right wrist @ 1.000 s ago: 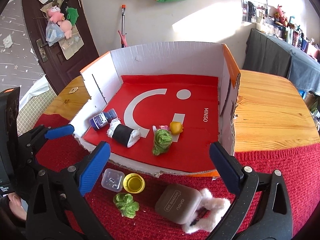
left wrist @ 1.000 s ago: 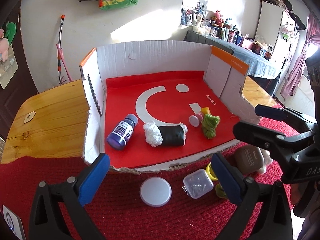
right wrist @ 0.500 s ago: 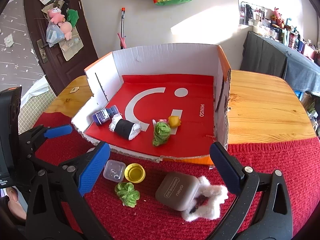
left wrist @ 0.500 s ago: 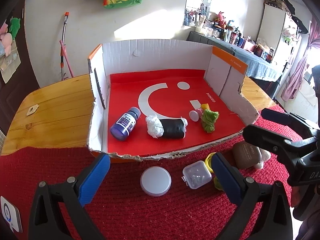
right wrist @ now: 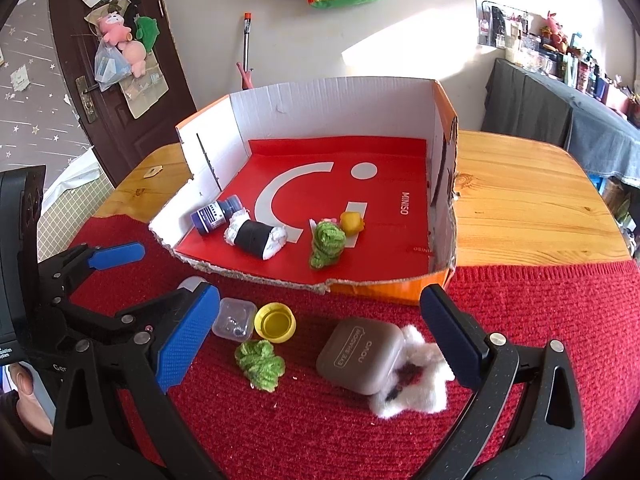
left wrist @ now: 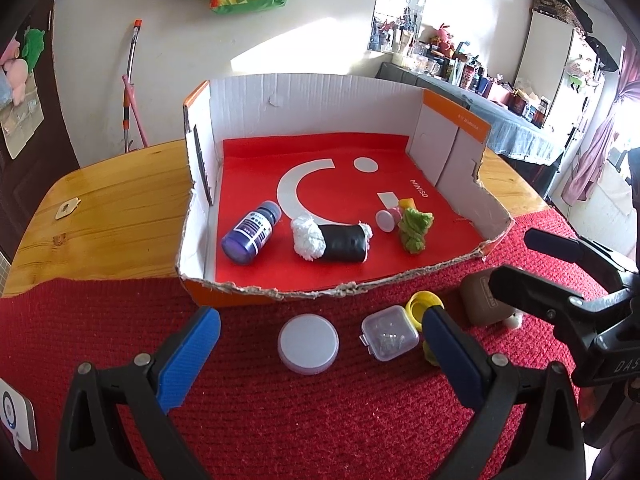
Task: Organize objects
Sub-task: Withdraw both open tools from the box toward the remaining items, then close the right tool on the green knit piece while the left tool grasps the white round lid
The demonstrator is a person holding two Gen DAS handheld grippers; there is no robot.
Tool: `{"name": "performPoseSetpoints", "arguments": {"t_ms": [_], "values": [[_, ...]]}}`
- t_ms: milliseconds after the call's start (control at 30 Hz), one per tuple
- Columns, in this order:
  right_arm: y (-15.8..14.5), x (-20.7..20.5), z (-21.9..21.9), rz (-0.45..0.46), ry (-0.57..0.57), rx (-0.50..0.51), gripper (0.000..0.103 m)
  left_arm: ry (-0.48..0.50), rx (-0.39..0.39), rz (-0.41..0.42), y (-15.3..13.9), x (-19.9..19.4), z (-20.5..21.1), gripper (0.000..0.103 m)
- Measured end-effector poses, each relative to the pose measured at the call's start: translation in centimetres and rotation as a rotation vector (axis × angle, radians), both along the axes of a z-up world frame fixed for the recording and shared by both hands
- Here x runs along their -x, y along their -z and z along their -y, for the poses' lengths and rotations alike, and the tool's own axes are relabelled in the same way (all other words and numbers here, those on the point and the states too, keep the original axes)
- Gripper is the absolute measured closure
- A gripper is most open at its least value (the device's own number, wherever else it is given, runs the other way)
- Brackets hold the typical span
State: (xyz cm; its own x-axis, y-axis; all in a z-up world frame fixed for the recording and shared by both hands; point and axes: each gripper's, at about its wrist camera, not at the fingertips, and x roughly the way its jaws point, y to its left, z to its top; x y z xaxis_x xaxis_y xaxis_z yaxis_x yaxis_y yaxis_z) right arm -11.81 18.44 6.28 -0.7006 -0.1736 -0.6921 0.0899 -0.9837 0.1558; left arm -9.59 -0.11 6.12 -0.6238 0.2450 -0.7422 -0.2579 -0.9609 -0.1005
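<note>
A cardboard box with a red floor holds a blue bottle, a black-and-white roll, a green knit piece and small pink and yellow items. On the red mat in front lie a white round lid, a clear small case, a yellow cap, a green knit piece, and a brown eye-shadow case on white fluff. My left gripper is open above the lid. My right gripper is open above the brown case.
The box and the red mat lie on a wooden table. A white device sits at the mat's left edge. A dark cloth-covered counter stands to the right, a door to the left.
Both grippers have drawn back and risen a little, so the box looks farther away and more of the mat shows. Both stay open. No object has moved.
</note>
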Motion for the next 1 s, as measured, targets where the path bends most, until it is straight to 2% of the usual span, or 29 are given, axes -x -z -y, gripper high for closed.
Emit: {"name": "performPoseSetpoints", "arguments": {"t_ms": [667,933,1000], "values": [[1.8,-2.6,1.0,0.012,-0.020,-0.049,0.002,-0.007,0.001,0.029,1.4,-1.2,0.3,0.000],[2.3,-3.2,1.7,0.017,-0.033,-0.072,0.037,-0.012,-0.001,0.037,2.0,-1.1,0.6,0.000],[2.5,-3.2,1.9,0.021,-0.042,-0.074,0.039,-0.012,0.001,0.041,2.2,-1.0,0.6,0.000]]}}
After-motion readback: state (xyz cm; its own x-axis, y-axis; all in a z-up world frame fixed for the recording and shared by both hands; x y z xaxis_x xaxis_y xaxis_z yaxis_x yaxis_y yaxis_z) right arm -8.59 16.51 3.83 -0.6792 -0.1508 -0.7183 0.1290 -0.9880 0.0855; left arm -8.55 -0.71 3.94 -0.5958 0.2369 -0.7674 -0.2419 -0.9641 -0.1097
